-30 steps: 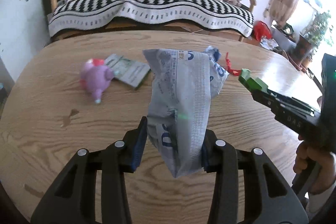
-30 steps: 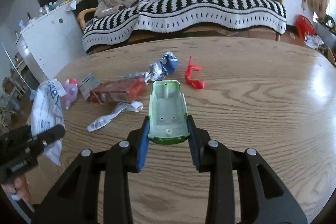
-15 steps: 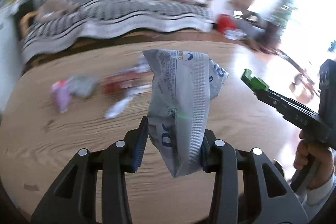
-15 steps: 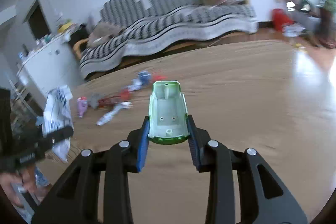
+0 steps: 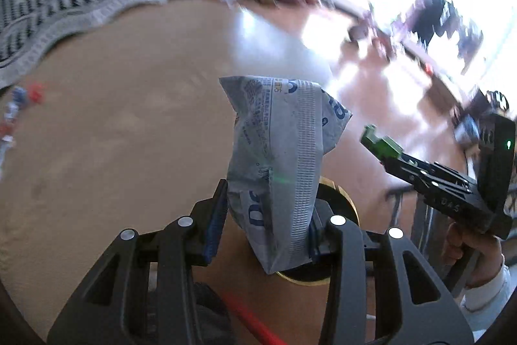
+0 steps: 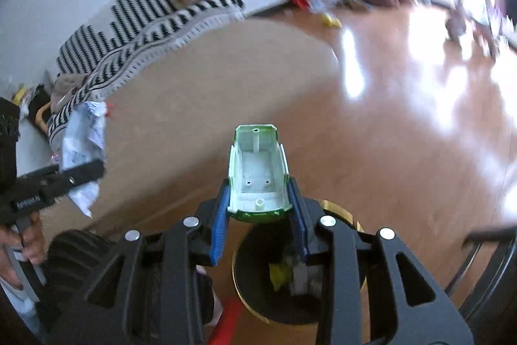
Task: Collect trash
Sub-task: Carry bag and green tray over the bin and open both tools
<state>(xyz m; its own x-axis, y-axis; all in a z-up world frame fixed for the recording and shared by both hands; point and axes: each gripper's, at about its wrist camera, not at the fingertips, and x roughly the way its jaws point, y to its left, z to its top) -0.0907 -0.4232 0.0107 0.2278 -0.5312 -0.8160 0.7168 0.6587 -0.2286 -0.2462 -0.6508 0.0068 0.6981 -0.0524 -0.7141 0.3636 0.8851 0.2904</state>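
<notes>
On the far left of your left wrist view, a few bits of litter (image 5: 19, 109) lie blurred on the wooden surface (image 5: 113, 134), with the striped sofa throw (image 5: 77, 5) beyond its far edge. Your left gripper (image 5: 266, 225) is clamped on a crumpled grey-and-white wrapper (image 5: 281, 151) with blue print; both blue pads press its lower part and the rest stands up above the fingers. Behind and below that wrapper you can see part of a round bin with a gold rim (image 5: 342, 199), mostly hidden by the wrapper and the fingers. A red strip (image 5: 248, 316) runs along the floor near the bottom edge. Further right, your right gripper (image 5: 387, 151) comes in from the side with something green at its tip, your right hand (image 5: 468, 251) wrapped round the handle.

In the right wrist view, your left hand (image 6: 22, 244) and the left gripper (image 6: 80, 173) sit at the left edge with the wrapper (image 6: 84, 147) pinched between the fingers, out past the rounded edge of the surface (image 6: 210, 80). In the middle, your right gripper (image 6: 260, 206) is closed on a green-and-white plastic shell (image 6: 258, 173), hollow side facing the camera, both pads touching its sides. Directly below it is the bin (image 6: 358, 277), dark inside, with yellow and white scraps (image 6: 290, 274) lying in it. To the right, the glossy floor (image 6: 420, 118) glares under strong window light, and the background there is too blurred to read.
</notes>
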